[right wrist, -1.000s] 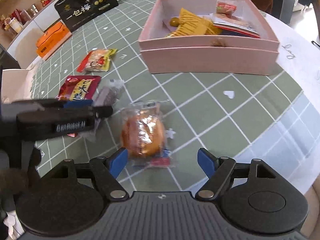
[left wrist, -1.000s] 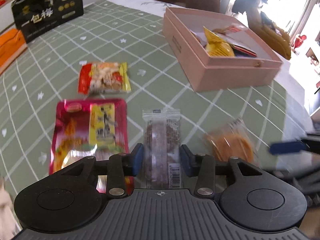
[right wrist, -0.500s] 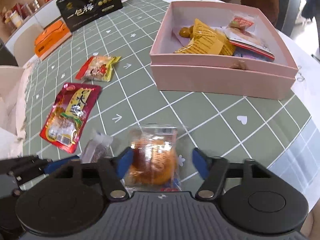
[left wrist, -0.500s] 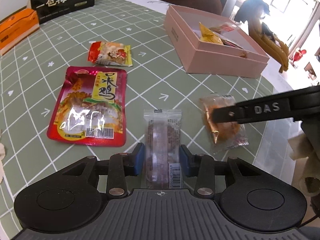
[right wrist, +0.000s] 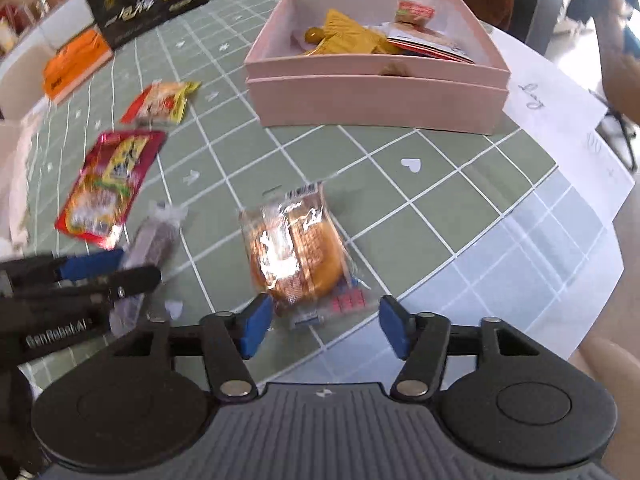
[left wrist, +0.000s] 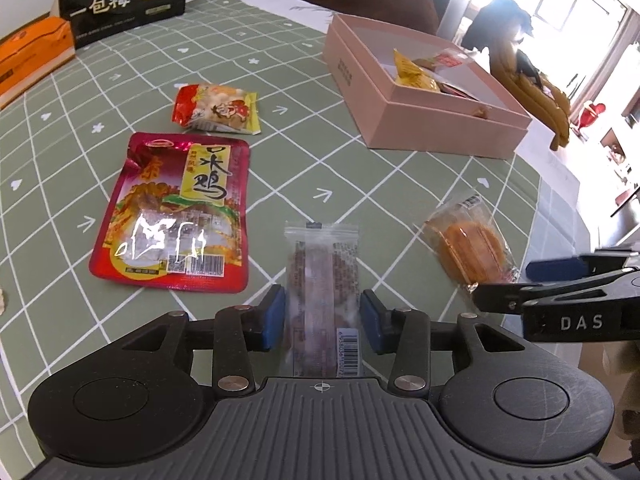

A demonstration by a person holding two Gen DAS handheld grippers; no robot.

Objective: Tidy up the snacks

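Note:
My left gripper (left wrist: 322, 322) is shut on a clear-wrapped brown snack bar (left wrist: 322, 276), held just above the green checked tablecloth; it shows in the right wrist view (right wrist: 154, 240) too. My right gripper (right wrist: 322, 328) is open, its blue pads on either side of the near end of a wrapped orange bun (right wrist: 298, 252), which lies on the cloth and shows in the left wrist view (left wrist: 468, 240). The open pink box (right wrist: 372, 92) with several snacks inside stands beyond. A red chicken pouch (left wrist: 176, 208) and a small red-yellow packet (left wrist: 216, 110) lie to the left.
A black gift box (left wrist: 120, 2) and an orange box (left wrist: 28, 56) stand at the far left of the table. White papers (right wrist: 560, 100) lie beside the pink box near the table's right edge (right wrist: 592, 248). A chair and window are beyond.
My right gripper has drawn back and lowered over the bun, its jaws now around the bun's near end. My left gripper has kept its hold on the snack bar and lifted slightly.

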